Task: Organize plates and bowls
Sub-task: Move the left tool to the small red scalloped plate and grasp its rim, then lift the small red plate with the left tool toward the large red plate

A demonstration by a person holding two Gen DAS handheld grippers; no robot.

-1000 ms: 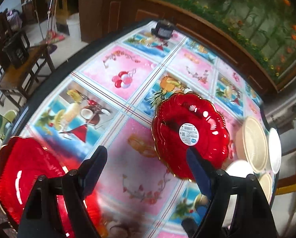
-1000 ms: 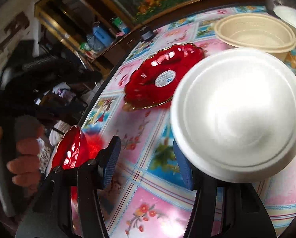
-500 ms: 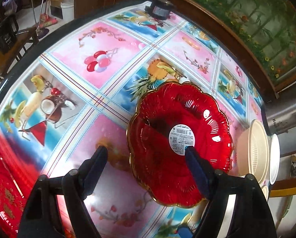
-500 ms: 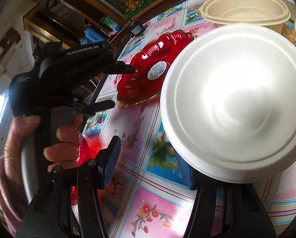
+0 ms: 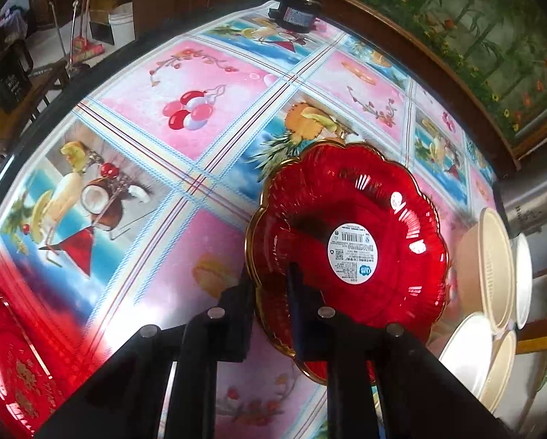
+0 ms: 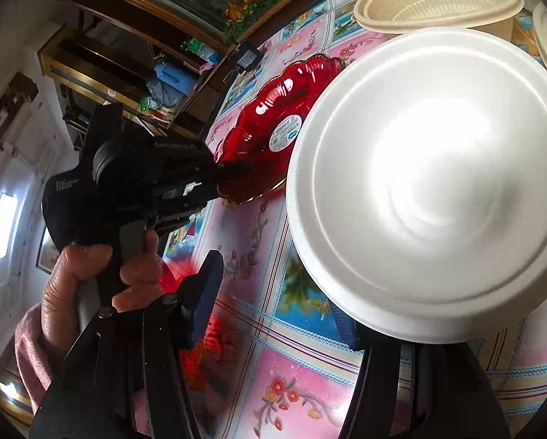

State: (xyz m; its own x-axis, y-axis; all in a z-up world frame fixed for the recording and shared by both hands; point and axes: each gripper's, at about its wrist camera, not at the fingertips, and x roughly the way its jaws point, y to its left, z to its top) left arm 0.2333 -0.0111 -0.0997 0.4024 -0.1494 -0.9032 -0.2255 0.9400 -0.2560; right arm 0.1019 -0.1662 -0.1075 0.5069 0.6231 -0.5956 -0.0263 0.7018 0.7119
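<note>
while the left gripper [image 5: 270, 292] is clamped on the near rim of the red plate [image 5: 350, 256] mid-table, the right gripper [image 6: 273, 300] stands half open, white bowl [image 6: 427, 190] against one finger, grip uncertain; lift the plate level, avoiding slip.

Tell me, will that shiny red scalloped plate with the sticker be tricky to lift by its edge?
Probably a little. The red scalloped plate looks glossy and hard, like glass or rigid plastic, so it should stay stiff but could slip. The left tool pinches only its near rim, so the wide far side may sag or tilt. If it is glass, a drop could chip the gold edge.
</note>
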